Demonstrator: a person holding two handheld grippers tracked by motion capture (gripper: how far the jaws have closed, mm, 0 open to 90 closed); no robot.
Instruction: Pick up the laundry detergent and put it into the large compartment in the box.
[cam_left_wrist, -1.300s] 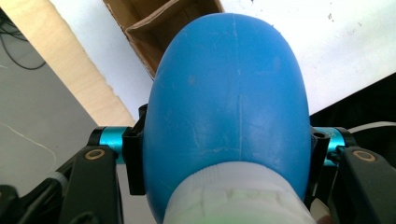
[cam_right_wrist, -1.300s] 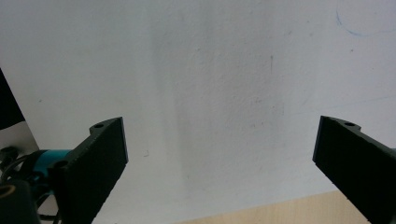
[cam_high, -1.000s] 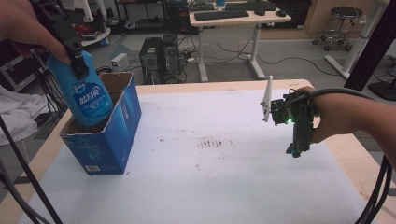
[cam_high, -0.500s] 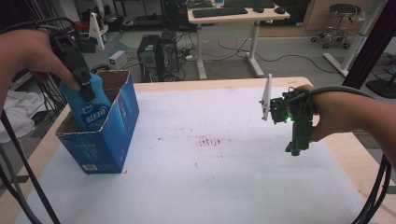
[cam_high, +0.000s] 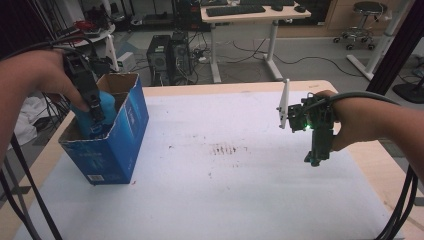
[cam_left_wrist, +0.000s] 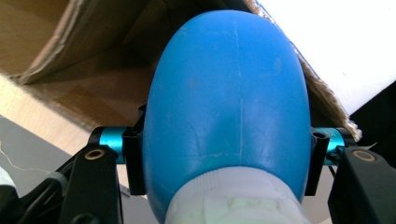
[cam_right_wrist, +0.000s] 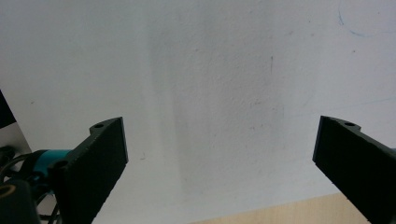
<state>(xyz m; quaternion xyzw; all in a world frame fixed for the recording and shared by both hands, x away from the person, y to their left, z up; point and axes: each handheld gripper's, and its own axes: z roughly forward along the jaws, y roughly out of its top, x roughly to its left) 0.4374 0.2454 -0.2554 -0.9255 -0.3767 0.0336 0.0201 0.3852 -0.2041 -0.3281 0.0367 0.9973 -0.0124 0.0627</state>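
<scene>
**Blue bottle going into the carton, neck-end grip**

At the left of the high view I have the left gripper (cam_high: 95, 107) clamped on the blue bottle (cam_high: 102, 112), which sits partly down inside the open blue cardboard box (cam_high: 117, 145) near the left edge of the white table (cam_high: 225, 200). In the left gripper view the jaws pinch the bottle (cam_left_wrist: 229, 93) across its shoulder, just above the white cap (cam_left_wrist: 238, 200) at the bottom of the frame, with the brown inner walls of the box (cam_left_wrist: 70, 42) around its far end.

My read on handling: the bottle looks like smooth moulded plastic with a rounded body, so I'd expect it to be slick and inclined to swivel between flat pads. It seems stiff enough at the shoulder to take the squeeze without denting; the wider belly would probably give more and slip sooner. The hold near the neck, where the body narrows toward the cap, is the one I'd keep, since the flare below the pads helps stop it sliding through. Whether it is full I cannot tell, so I'd treat it as heavy. The box is light card and could shift or tip if the bottle drags on its wall.

At the right of the high view the right gripper (cam_high: 317, 150) hangs over bare table, jaws spread wide with nothing between them, as the right gripper view confirms.
</scene>
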